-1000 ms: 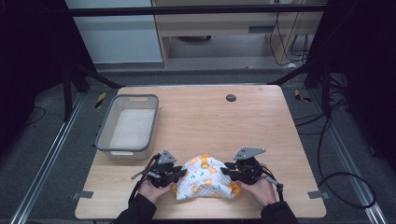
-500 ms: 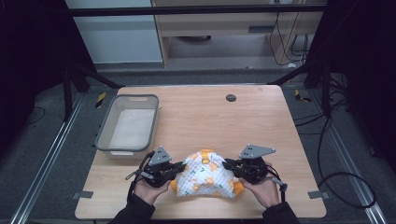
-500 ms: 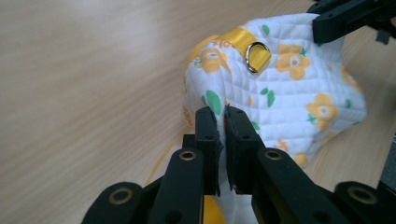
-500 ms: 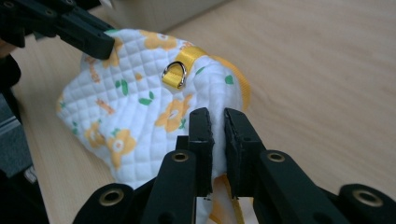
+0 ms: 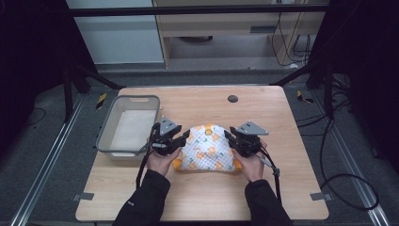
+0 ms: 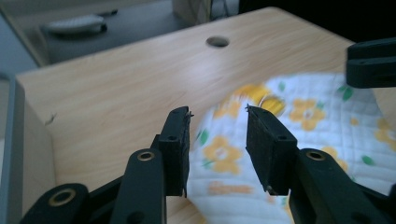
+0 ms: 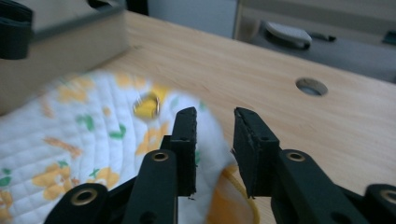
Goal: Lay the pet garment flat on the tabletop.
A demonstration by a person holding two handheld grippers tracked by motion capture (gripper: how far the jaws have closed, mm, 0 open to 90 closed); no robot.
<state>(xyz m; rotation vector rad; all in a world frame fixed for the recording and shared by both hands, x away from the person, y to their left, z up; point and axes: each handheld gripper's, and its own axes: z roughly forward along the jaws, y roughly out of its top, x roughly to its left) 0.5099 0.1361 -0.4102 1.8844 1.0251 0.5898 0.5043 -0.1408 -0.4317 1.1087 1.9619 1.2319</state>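
The tabletop [image 5: 282,122] carries everything, its bare wood running on ahead of both sets of jaws, with a round hole [image 5: 232,99] beyond them. A grey bin [image 5: 129,126] stands just outside the left gripper [image 5: 180,140], on the side away from the right gripper [image 5: 230,137]. The cloth [image 5: 207,148], white and quilted with orange flowers and green leaves, lies on the tabletop between the two grippers, its orange edge showing at the near corners.

In the left gripper view the jaws stand apart, having just been opening; the cloth lies below and beyond the gap, and the pads do not press on it. In the right gripper view the jaws are likewise parted, having just been opening; the cloth spreads to the left of them and its orange edge passes under the gap, unpinched. A small yellow snap [image 7: 146,105] sits on the cloth just ahead of the right gripper's left jaw.
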